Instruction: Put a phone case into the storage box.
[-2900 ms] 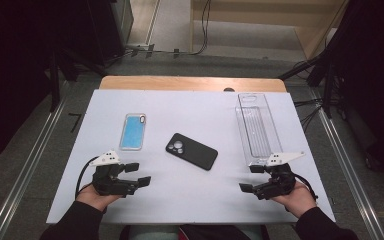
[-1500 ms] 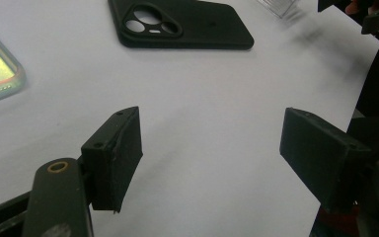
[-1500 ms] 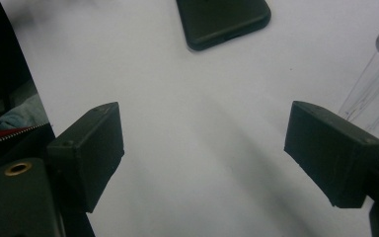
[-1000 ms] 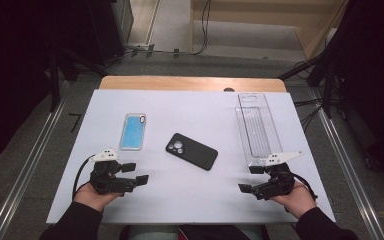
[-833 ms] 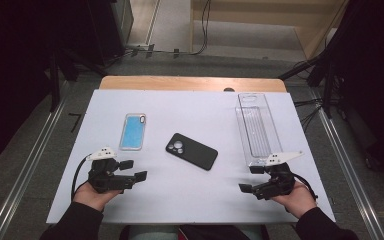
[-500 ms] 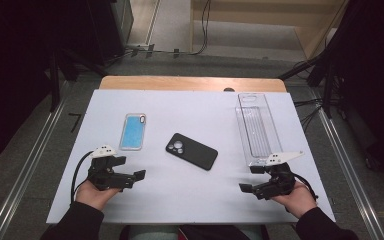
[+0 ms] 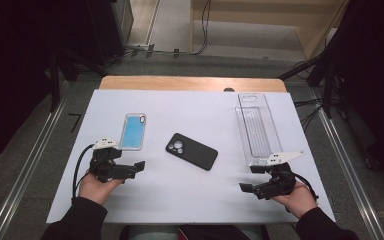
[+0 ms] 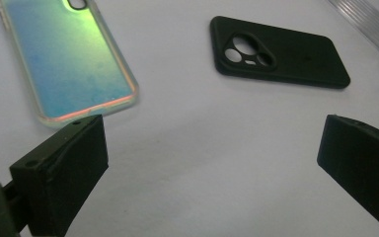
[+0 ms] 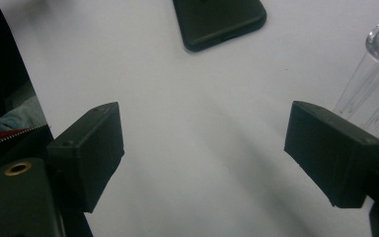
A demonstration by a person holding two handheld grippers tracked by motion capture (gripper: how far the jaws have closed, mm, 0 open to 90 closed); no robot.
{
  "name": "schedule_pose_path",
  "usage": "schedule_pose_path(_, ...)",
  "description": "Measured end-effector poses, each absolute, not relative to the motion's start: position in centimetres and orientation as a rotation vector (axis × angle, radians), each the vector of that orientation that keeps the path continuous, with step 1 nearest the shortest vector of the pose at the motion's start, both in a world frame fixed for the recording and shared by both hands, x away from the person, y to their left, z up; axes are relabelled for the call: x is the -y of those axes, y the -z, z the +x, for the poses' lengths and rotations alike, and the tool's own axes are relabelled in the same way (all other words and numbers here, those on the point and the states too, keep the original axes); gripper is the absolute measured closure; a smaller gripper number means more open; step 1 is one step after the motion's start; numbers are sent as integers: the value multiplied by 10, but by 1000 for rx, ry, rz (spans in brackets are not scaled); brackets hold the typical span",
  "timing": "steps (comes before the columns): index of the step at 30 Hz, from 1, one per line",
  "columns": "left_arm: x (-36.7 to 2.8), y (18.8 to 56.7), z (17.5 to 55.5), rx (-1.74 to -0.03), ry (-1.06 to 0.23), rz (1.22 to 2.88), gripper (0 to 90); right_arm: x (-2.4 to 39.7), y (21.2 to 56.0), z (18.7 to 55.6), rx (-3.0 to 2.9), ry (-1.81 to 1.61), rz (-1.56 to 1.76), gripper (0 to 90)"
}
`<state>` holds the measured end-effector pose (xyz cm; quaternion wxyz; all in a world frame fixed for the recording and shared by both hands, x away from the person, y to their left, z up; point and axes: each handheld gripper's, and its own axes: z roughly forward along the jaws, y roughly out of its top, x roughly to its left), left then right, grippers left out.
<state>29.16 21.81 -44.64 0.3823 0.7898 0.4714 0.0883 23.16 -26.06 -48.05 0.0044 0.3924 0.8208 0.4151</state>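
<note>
An iridescent blue phone case lies on the white table sheet at the left. A black phone case lies back up near the middle, camera cut-outs showing. My left gripper sits just in front of the blue case, pointing right. Its jaws have just been opening and now stand wide, with bare table between them. My right gripper rests at the front right, pointing left, open and holding nothing.
A long clear plastic tray stands at the right, its near end just beyond my right gripper. A wooden table edge runs along the back. Metal rails and dark floor flank both sides.
My left gripper has crept a little up the table toward the blue case, and its jaws have spread wider. The right gripper and both cases have stayed put.
</note>
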Motion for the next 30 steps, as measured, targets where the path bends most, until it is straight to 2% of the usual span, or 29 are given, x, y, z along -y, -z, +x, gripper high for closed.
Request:
schedule_pose_path(8,-217,443,303,-1221,-221,1971,0,261,481,232,-2571,-1302,1230,134)
schedule_pose_path(30,-216,439,337,-1315,-325,1937,0,261,480,231,-2571,-1307,1225,134)
